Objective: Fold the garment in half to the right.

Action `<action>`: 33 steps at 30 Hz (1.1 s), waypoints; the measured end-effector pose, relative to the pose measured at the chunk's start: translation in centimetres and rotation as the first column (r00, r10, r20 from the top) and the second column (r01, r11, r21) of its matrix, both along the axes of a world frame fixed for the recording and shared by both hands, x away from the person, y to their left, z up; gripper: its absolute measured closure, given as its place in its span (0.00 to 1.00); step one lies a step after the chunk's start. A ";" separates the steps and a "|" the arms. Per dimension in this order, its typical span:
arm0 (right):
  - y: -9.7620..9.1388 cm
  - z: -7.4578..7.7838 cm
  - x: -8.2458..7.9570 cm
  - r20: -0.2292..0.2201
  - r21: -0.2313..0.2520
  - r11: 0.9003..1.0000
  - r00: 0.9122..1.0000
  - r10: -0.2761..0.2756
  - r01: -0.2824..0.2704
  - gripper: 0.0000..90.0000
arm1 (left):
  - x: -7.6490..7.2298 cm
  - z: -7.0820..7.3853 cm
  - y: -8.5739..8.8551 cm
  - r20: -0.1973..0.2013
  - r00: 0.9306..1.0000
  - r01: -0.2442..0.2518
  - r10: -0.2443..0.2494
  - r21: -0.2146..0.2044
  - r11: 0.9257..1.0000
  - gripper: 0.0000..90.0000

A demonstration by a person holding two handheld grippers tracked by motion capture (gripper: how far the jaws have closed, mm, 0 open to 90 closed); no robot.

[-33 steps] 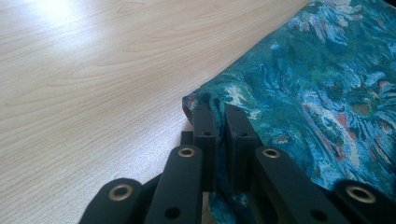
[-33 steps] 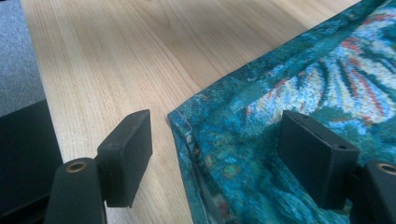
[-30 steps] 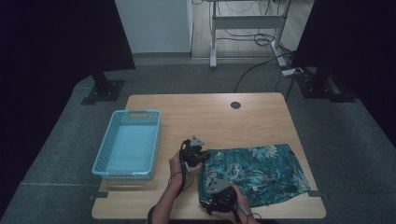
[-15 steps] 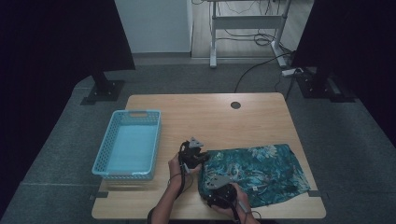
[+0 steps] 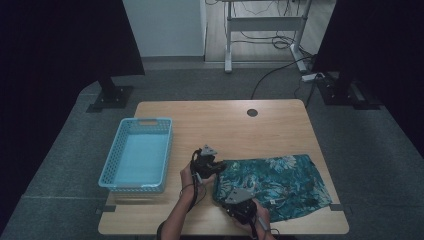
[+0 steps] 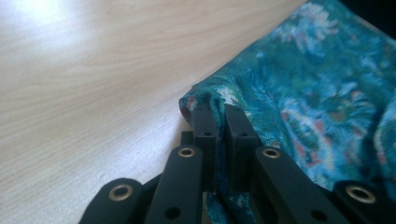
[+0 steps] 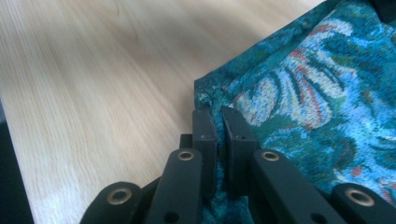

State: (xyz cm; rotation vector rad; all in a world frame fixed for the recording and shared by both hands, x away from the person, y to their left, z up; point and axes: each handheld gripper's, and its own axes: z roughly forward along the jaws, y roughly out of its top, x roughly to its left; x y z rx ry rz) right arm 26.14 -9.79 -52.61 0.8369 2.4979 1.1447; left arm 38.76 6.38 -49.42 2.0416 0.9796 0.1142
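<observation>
Both grippers pinch the teal floral cloth [image 5: 272,184] on the table [image 5: 225,125]. L gripper [image 6: 220,122] clamps its far-left corner. R gripper [image 7: 218,125] jaws just closed on near-left corner, cloth between them.

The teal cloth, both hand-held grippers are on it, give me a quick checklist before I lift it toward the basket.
1. Left hand-held gripper shut on the cloth: ok, its jaws pinch a fold at the far left corner.
2. Right hand-held gripper shut on the cloth: ok, its jaws have just been closing and now pinch the near left corner.
3. Both grips on the same short edge: ok, as the high view shows.
4. Cloth lying flat on the table: ok, spread out at the right.
5. Basket ready to receive: ok, it sits to the left with nothing in it.
6. Depth of each bite: cannot tell, the jaws hide it.
</observation>
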 end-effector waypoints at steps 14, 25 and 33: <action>0.3 5.0 0.9 0.079 0.151 0.988 0.996 -0.034 0.022 0.95 | 0.6 4.6 0.6 0.025 1.000 -0.003 0.003 0.029 1.000 0.94; 1.5 5.8 1.2 0.093 0.192 0.981 0.995 -0.035 0.017 0.95 | 1.0 5.4 1.2 0.024 1.000 -0.016 0.015 0.035 0.999 0.94; 2.2 9.0 1.2 0.146 0.226 0.974 0.989 -0.026 -0.008 0.95 | 1.2 7.7 1.5 0.040 0.999 -0.023 0.022 0.014 1.000 0.94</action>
